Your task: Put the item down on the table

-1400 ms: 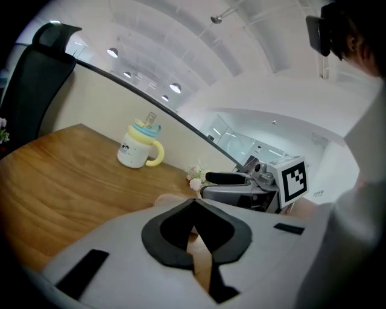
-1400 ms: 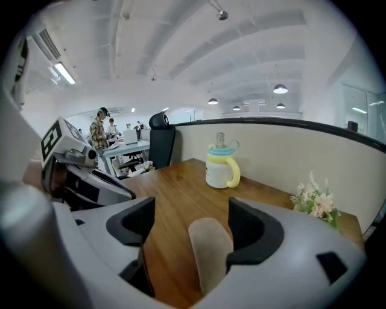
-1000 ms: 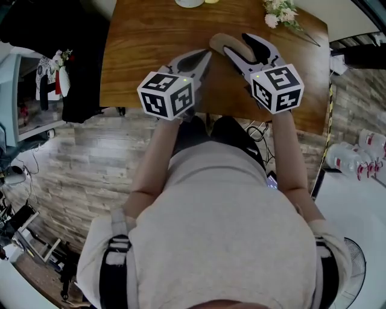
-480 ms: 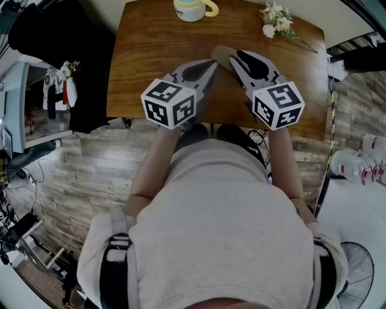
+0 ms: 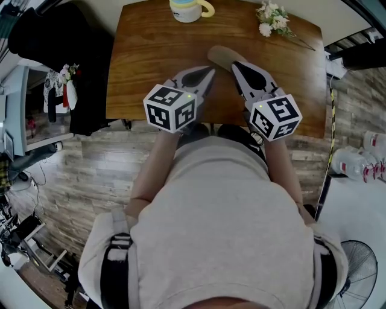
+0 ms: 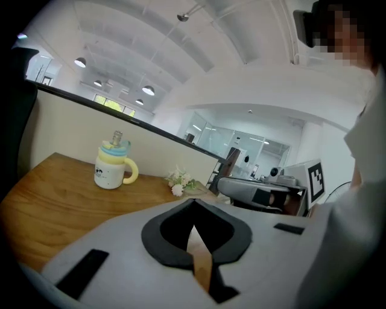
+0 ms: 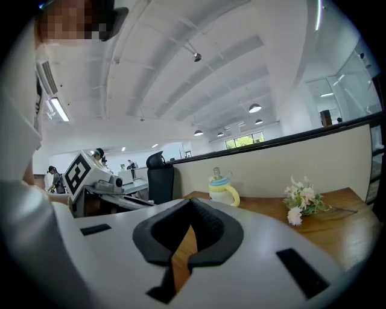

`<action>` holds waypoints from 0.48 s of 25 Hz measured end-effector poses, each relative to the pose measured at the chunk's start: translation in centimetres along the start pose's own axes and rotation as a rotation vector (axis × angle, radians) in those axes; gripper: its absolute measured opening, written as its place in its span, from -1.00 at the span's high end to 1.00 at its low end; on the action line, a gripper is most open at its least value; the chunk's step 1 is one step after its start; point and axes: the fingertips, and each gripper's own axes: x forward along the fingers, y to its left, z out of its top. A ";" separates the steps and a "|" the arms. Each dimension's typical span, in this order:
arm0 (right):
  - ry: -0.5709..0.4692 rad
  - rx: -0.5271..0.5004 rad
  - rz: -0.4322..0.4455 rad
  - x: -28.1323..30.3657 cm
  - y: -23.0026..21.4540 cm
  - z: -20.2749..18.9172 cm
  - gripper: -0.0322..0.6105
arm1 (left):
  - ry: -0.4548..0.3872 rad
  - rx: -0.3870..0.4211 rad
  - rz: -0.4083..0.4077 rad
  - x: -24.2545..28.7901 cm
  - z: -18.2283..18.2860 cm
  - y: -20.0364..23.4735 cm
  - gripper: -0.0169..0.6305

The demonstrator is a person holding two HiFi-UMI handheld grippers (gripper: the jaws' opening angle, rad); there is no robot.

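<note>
A tan, flat oblong item [image 5: 218, 54] lies on the wooden table [image 5: 151, 54], just beyond the tip of my right gripper [image 5: 236, 63]. That gripper's jaws have just been closing and now meet with nothing between them; its own view shows the right gripper [image 7: 192, 204] shut over bare wood. My left gripper [image 5: 209, 71] hovers beside it to the left, a little short of the item. The left gripper view shows the left gripper [image 6: 194, 204] with its jaws together and empty. Neither gripper view shows the item.
A white and yellow mug [image 5: 188, 9] with a blue lid stands at the table's far edge. A small bunch of white flowers [image 5: 271, 19] lies at the far right. The floor is wood plank, with a fan [image 5: 356, 271] at lower right.
The right gripper stood open around the tan item; its jaws have come together and it has drawn back slightly, leaving the item on the table. The left gripper has hardly moved.
</note>
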 end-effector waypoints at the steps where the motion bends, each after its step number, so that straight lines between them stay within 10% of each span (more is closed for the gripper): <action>1: -0.003 0.009 -0.007 -0.2 -0.1 -0.1 0.87 | 0.007 -0.005 0.010 0.1 -0.2 0.0 0.91; 12: 0.082 0.018 0.004 -1.6 -0.2 -3.3 0.87 | 0.079 -0.021 0.023 1.5 -2.3 -0.5 0.91</action>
